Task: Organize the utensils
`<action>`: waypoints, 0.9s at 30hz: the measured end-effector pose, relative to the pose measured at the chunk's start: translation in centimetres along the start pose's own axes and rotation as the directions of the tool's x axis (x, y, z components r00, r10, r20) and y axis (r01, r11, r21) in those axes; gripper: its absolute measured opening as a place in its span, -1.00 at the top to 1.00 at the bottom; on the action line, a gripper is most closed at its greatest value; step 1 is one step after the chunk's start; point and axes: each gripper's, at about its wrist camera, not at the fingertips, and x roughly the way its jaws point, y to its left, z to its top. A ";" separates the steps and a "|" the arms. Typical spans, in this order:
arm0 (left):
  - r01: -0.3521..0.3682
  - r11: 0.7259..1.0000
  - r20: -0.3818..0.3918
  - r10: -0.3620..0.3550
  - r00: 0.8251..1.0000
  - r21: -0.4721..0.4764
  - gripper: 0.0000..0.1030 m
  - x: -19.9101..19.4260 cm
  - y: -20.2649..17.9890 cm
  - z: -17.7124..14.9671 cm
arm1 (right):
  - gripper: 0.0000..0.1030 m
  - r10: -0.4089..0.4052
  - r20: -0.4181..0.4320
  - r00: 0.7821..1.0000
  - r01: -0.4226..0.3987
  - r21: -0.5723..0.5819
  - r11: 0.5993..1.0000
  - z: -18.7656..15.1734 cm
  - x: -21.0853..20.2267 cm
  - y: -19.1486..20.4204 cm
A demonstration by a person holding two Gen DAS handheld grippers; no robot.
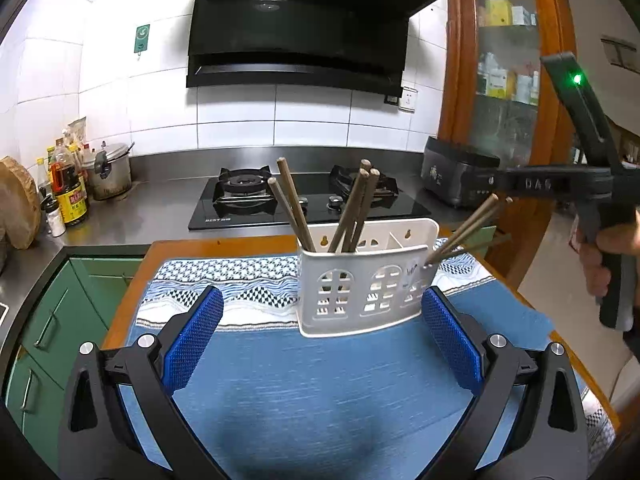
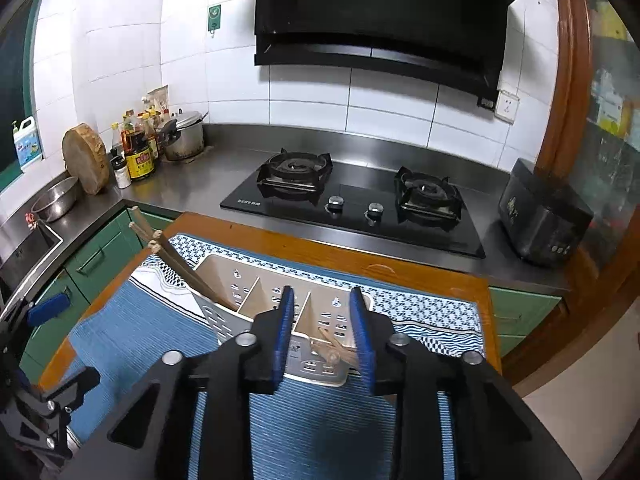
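My left hand-held gripper (image 1: pixel 322 344) spread wide over woven blue placemat (image 1: pixel 320 380), my right hand-held gripper (image 2: pixel 322 336) parted above white plastic utensil caddy (image 1: pixel 360 292) with arched cutouts, round wooden chopsticks (image 1: pixel 294 204) leaning inside, "BEST" glass hob (image 2: pixel 352 208) behind.

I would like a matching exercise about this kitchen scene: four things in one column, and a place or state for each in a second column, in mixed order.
Things:
1. white plastic utensil holder
2. brown wooden chopsticks
3. left gripper
4. round wooden chopping board

Places or states:
A. leaning against the wall beside the bottles
B. open, holding nothing
C. standing on the blue woven placemat
D. standing tilted in a compartment

Pairs: 1-C, 2-D, 3-B, 4-A
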 end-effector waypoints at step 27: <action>-0.076 0.997 0.000 0.076 0.997 -0.017 -0.91 -9.6 -3.4 -8.0 | -0.86 0.021 0.074 0.997 -0.028 0.091 0.995 -16.2 -10.6 3.0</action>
